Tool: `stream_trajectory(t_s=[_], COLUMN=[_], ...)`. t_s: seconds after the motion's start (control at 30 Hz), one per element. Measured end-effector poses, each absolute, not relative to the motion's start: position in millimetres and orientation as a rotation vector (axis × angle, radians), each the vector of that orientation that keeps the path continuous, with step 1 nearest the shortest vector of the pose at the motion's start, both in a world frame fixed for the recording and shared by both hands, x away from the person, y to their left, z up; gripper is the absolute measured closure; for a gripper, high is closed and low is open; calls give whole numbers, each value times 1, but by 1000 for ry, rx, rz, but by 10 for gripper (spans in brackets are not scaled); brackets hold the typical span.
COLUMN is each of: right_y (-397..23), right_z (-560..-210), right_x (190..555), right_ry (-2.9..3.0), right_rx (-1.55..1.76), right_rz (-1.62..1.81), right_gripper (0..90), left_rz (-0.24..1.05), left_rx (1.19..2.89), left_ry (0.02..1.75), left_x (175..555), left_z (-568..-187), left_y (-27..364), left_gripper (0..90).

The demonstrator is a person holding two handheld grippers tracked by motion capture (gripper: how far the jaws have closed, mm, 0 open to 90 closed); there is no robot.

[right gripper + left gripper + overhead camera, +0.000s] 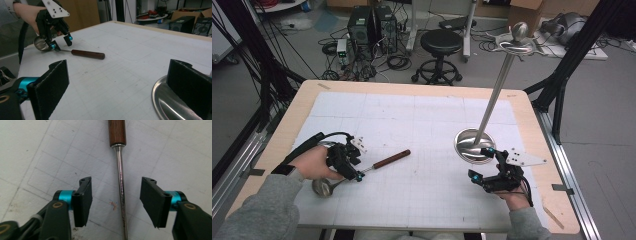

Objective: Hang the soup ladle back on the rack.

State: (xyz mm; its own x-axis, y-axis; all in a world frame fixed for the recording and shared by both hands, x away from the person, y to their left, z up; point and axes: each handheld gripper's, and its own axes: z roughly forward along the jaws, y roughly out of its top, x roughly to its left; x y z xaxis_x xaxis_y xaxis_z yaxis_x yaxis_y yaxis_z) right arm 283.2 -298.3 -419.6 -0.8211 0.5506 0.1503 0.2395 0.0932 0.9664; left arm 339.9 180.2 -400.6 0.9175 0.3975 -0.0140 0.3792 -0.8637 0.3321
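The left hand-held gripper hangs over the steel ladle with the dark wooden handle, jaws apart and straddling its thin metal shaft. In the left gripper view that shaft runs straight up between the two black pads, touching neither, a shade nearer the far pad than dead centre. The ladle lies flat on the white gridded mat near the table's left front corner, bowl toward the front edge by the person's left hand, wooden grip pointing in toward the middle.

To do this pick well, I'd say centre the shaft between the pads, go low enough to take it squarely, and close across it. It's slim, round and polished, so a half-caught pinch could let it roll or twist out. The heavy bowl end will likely want to drop once lifted.

Over by the right front corner, the right hand-held gripper waits, jaws wide with nothing in them, beside the round steel base of the tall chrome stand.

Room to move: the mat's middle lies bare between ladle and stand, a clean lane. The left and front edges sit close to the bowl, and the tall pole is the one obstacle to swing wide of.
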Motion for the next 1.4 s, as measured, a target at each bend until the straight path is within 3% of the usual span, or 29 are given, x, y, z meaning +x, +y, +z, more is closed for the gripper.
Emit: stream_trajectory(t_s=[0.17,0.73,0.93,1.4], right_y=[-298,-297,-297,-298], right_z=[-420,-420,-420,-419], right_x=[283,283,283,283], right_ry=[2120,2131,2134,2124], right_rx=[789,787,792,779], right_rz=[1796,1791,1798,1798], right_gripper=[35,35,35,35], left_rz=[86,62,40,107], left_rx=[2812,2932,2971,2901], left_ry=[506,545,564,529], left_x=[339,343,348,344], left_z=[-399,-406,-405,-395], left_y=[170,154,145,155], left_gripper=[534,706,816,841])
